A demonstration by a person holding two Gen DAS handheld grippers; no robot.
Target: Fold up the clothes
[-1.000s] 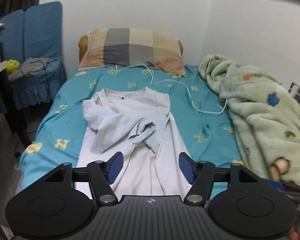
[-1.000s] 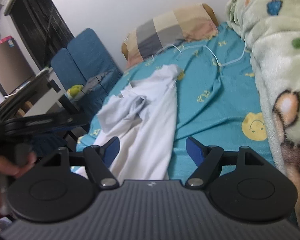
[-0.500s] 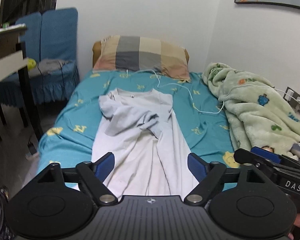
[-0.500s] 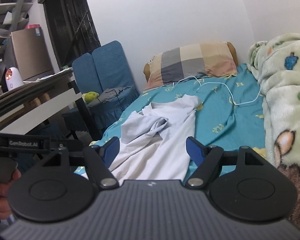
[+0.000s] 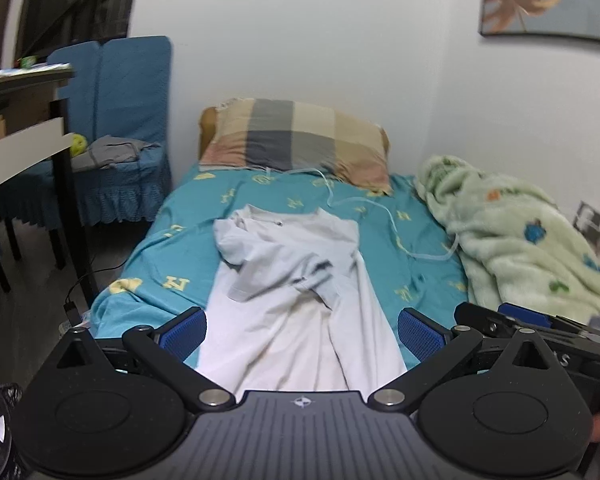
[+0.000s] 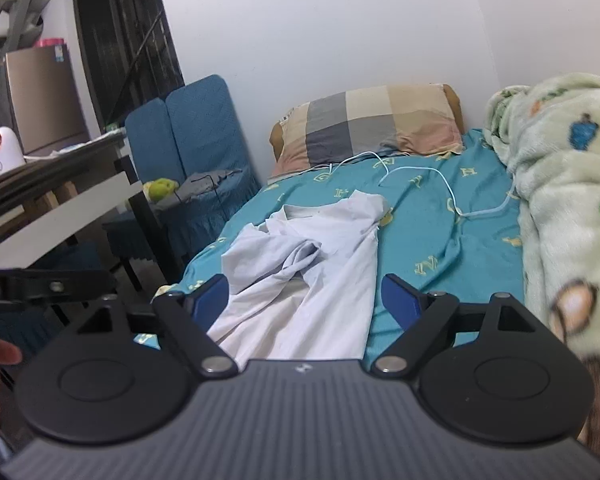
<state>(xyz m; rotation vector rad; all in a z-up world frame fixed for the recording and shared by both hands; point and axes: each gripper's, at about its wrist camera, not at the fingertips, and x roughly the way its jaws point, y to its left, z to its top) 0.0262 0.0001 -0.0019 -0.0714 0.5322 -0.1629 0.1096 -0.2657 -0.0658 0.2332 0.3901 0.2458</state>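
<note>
Shirt [image 5: 296, 300], pale and rumpled, lies lengthwise down the middle of the teal bed [image 5: 180, 256], collar toward the pillow [image 5: 296, 140], hem nearest both tools. Left gripper [image 5: 302, 334] and right gripper [image 6: 304, 300] hover just short of that hem, jaws having just widened, gaping and holding nothing.

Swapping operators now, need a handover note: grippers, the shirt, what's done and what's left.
Left gripper: open, jaws just widened, nothing held.
Right gripper: open, jaws just widened, nothing held.
White short-sleeved shirt: lying lengthwise on the teal patterned bedsheet, collar toward the checked pillow.
Done: both sleeves folded in across the chest.
Left: fold the body up; hem end is hidden behind the grippers.
</note>
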